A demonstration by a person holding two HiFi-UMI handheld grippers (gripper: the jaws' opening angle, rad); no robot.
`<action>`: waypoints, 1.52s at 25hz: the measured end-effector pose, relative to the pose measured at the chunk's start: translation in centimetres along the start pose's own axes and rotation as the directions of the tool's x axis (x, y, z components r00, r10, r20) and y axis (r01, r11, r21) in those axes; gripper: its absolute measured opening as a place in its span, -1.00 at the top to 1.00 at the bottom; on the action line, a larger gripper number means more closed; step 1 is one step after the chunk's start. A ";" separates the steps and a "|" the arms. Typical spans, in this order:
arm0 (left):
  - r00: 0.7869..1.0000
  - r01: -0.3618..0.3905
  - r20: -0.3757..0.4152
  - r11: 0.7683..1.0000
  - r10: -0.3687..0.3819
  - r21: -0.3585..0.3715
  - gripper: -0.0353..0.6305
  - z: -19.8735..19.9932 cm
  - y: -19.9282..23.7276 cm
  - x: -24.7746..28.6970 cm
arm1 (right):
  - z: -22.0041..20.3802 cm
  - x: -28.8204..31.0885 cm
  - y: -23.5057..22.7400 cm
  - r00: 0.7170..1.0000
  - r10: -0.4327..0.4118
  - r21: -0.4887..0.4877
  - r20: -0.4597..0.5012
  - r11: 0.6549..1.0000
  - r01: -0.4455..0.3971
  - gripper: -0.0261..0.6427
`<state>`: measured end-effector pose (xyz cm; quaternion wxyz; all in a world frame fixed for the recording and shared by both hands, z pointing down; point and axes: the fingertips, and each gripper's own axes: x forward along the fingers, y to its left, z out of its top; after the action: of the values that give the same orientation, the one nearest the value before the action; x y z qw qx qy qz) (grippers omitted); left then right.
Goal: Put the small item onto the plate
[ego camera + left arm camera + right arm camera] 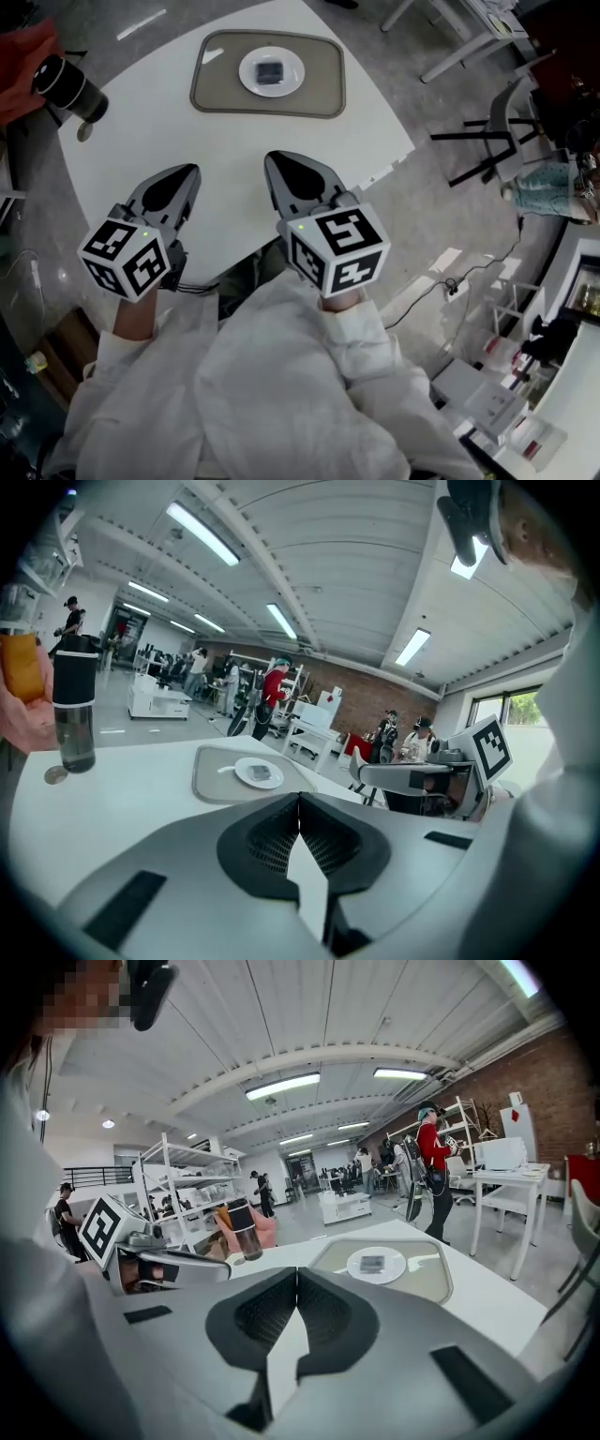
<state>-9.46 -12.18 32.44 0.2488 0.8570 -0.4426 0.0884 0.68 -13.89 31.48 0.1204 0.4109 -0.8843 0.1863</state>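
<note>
White table (141, 141), rounded corners, shot from above. Tan mat (211, 92) near the far edge. White plate (246, 75) centred on the mat.

Small item (270, 72): dark, flat, squarish, lying in the middle of the plate. Both gripper views agree. The task's end state looks met.

Left gripper (194, 169): over the near-left part of the table, tips pointing at the far edge. Jaws pressed together along their whole seam, nothing between them.

Right gripper (270, 157): just beside it over the near edge, same heading. Jaws pressed together too, and empty. Each gripper view shows bare tabletop beyond the tips, then the mat.

Why so, my reading: both tools are held well back from the plate, side by side and symmetric, which looks like a rest pose, not an approach. With the jaws closed and nothing carried, there is no need to stand near the mat. Keeping clear also avoids nudging the plate.

Dark bottle (70, 87) at the far-left corner, a small round disc (84, 133) just beside it. Neither seems part of the job.

Hard to read:
- What the item is: too small, no detail beyond a dark square.
- The near edge of the table is under the white sleeves (281, 375).
- The hands are mostly behind the marker cubes.
- An orange object at the left border of the left gripper view is cut off.
</note>
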 end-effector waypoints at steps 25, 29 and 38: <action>0.997 0.028 -0.063 0.997 -0.032 -0.065 0.86 -4.4 -4.2 -0.9 | -4.2 -4.0 0.6 0.996 0.019 0.004 -0.085 1.000 -0.019 0.88; 0.998 0.028 -0.051 0.997 -0.032 -0.077 0.86 -3.8 -5.1 -0.2 | -3.4 -4.2 -0.1 0.997 0.027 -0.011 -0.077 1.000 -0.028 0.88; 0.999 0.007 -0.033 0.995 -0.011 -0.097 0.86 -3.3 -5.2 0.2 | -3.2 -3.4 1.4 0.990 0.107 -0.047 -0.092 0.993 -0.111 0.88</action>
<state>-4.95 -8.17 33.54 0.2980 0.8442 -0.4383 0.0801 1.97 -9.37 32.81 0.1599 0.3500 -0.9037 0.1877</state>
